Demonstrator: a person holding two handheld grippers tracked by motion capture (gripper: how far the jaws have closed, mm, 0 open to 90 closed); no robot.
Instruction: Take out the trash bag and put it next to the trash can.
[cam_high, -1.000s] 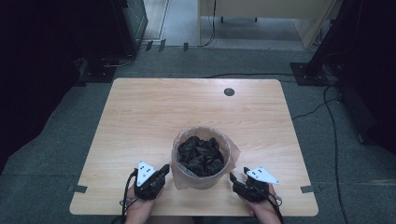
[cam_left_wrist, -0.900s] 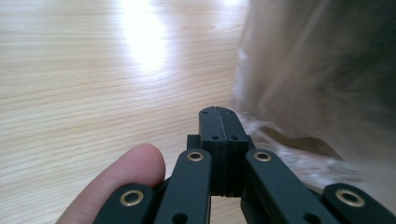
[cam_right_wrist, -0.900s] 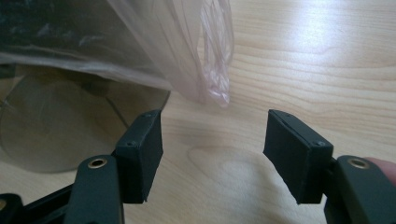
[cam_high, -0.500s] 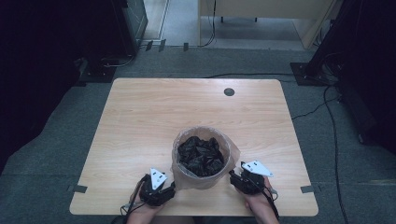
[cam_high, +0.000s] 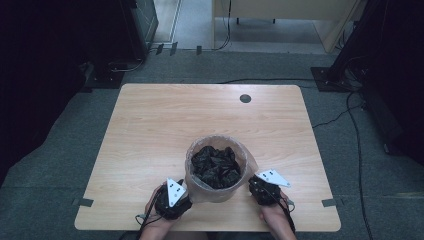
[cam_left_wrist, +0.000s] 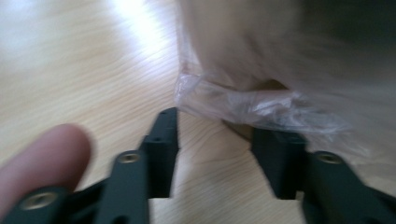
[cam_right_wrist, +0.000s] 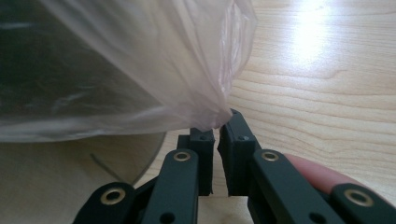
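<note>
Clear plastic bag (cam_right_wrist: 154, 60) (dark contents) is pinched by the right gripper (cam_right_wrist: 215, 128); the left gripper (cam_left_wrist: 215, 135) stands spread beside it.

Left gripper (cam_high: 186, 196) sits low at the near-left of the bin liner (cam_high: 218, 189), jaws spread apart; right gripper (cam_high: 254, 183), near-right, has jaws pinched on the liner's film

The worktop (cam_high: 150, 130) is evenly lit from above, its surroundings dark. White glare washes the wood in both gripper views. The left gripper view is motion-blurred; the clear plastic bag (cam_left_wrist: 261, 102) smears.
</note>
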